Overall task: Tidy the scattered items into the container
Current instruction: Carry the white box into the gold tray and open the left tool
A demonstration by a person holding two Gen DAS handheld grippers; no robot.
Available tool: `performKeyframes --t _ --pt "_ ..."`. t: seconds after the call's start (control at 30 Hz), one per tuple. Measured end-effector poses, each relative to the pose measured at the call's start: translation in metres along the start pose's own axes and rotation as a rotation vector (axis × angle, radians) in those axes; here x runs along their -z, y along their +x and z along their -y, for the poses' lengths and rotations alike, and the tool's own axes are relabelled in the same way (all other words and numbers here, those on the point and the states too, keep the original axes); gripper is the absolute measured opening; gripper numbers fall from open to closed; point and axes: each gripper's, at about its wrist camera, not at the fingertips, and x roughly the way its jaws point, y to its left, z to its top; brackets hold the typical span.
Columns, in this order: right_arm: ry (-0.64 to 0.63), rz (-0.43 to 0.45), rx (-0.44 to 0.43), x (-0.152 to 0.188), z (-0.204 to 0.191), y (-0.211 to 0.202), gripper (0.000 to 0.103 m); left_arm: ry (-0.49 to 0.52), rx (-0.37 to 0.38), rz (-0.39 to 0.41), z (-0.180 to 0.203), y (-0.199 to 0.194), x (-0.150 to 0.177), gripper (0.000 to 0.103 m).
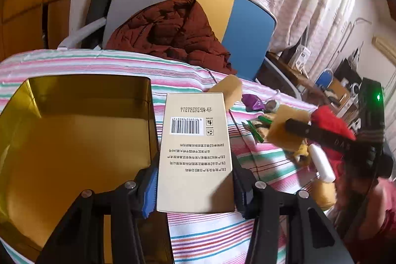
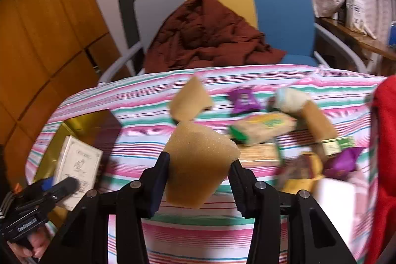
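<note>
Container (image 1: pixel 81 130), a gold box, sits open on the striped bench (image 1: pixel 212 234). Left gripper (image 1: pixel 195 187) has its jaws clamped on a carton (image 1: pixel 195 152) beside its rim; right gripper (image 2: pixel 200 180) pinches a sponge (image 2: pixel 198 165), both apparently bound for it.

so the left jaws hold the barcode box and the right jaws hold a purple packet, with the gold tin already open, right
Not quite. The right gripper holds a tan sponge block, not a purple packet; the right wrist view shows it between the jaws. The rest stands: the left gripper holds the barcode box, and the gold tin is open.
</note>
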Motion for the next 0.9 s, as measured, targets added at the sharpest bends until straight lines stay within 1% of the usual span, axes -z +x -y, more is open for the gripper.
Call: performKeyframes --t 0.23,0.4,0.47,0.53,0.6,0.7,0.83,0.9 --pt "-0.064 0.013 -0.076 -0.005 -0.065 0.009 0.047 -0.057 0.039 0.047 -0.025 -0.027 -0.010 0.050" --pt "-0.099 0.009 -0.130 -0.012 -0.103 0.016 0.047 -0.099 0.021 0.084 -0.053 -0.044 -0.020 0.050" --pt "-0.113 0.007 -0.154 -0.014 -0.120 0.020 0.047 -0.126 -0.006 0.093 -0.071 -0.048 -0.023 0.050" --pt "-0.125 -0.004 -0.184 -0.016 -0.137 0.025 0.047 -0.152 -0.017 0.094 -0.086 -0.050 -0.025 0.050" --pt "-0.138 -0.010 -0.205 -0.016 -0.154 0.029 0.047 -0.181 -0.048 0.095 -0.105 -0.052 -0.026 0.050" --pt "-0.166 -0.044 -0.239 -0.016 -0.186 0.044 0.047 -0.207 -0.079 0.092 -0.126 -0.052 -0.026 0.050" --pt "-0.175 -0.094 -0.276 -0.016 -0.214 0.068 0.047 -0.212 -0.126 0.076 -0.148 -0.049 -0.024 0.050" --pt "-0.188 -0.128 -0.268 -0.013 -0.227 0.085 0.048 -0.194 -0.172 0.051 -0.160 -0.042 -0.023 0.050"
